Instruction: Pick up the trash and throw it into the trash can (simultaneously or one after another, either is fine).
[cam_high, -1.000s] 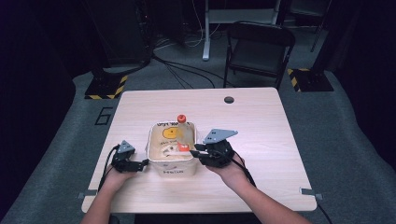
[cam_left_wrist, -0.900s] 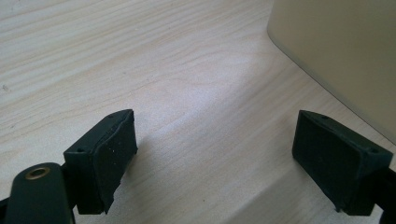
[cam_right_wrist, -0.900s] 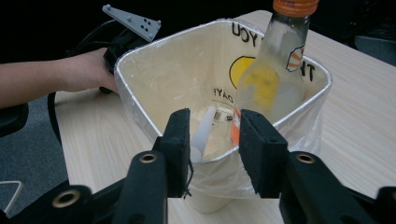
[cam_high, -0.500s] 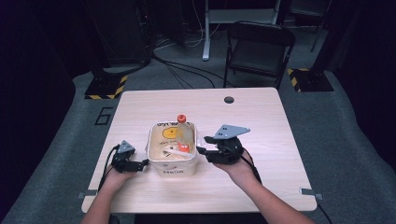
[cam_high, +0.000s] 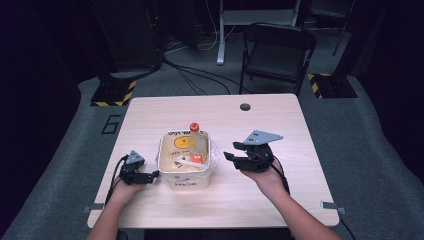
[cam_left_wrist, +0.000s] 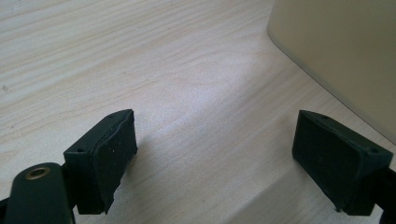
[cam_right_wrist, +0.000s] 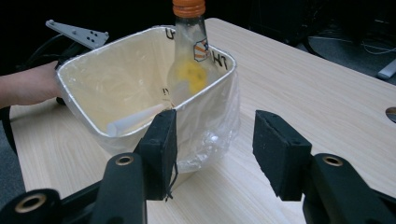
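The pale wooden surface (cam_high: 280, 125) lies bare across its far half and all along its right side, so there is wide room to pass there. The one obstacle near the middle is the cream plastic bin lined with a clear bag (cam_high: 184, 176), with a clear bottle with an orange cap (cam_high: 195, 131) leaning up out of its far side above the rim. The left gripper (cam_high: 150, 176) sits just beside the bin's left wall, jaws apart over bare wood. The right gripper (cam_high: 233, 152) hangs near the bin's right wall, a narrow strip of bare surface between; its jaws have just been opening, nothing between them.
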